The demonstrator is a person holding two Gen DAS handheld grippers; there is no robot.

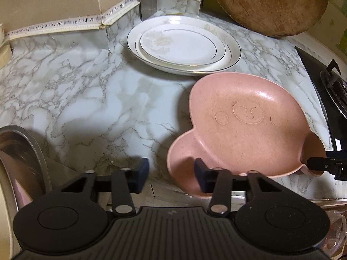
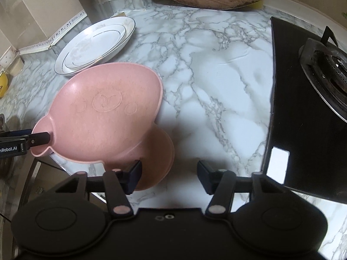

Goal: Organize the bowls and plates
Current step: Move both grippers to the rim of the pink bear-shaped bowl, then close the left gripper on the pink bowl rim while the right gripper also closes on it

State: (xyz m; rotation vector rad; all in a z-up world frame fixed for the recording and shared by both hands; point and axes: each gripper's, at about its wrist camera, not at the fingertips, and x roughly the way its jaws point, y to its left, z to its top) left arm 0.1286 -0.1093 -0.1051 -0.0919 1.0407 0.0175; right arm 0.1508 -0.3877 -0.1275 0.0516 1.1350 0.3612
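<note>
A pink plate [image 1: 245, 125] with two ear lobes sits on the marbled tabletop [image 1: 86, 99], just near of two stacked white plates [image 1: 182, 45]. The left tool [image 1: 171, 173] straddles its left ear, the right tool [image 2: 169, 175] its right ear. Both are partly spread; whether their pads press the rim is unclear.

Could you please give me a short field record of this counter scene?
surface: marble counter
pink dish: bear-shaped, empty, beside the plates
white plates: smaller stacked on larger
left gripper: open, straddling one ear's rim
right gripper: open, straddling the other ear's rim
background: wooden board, stove
</note>
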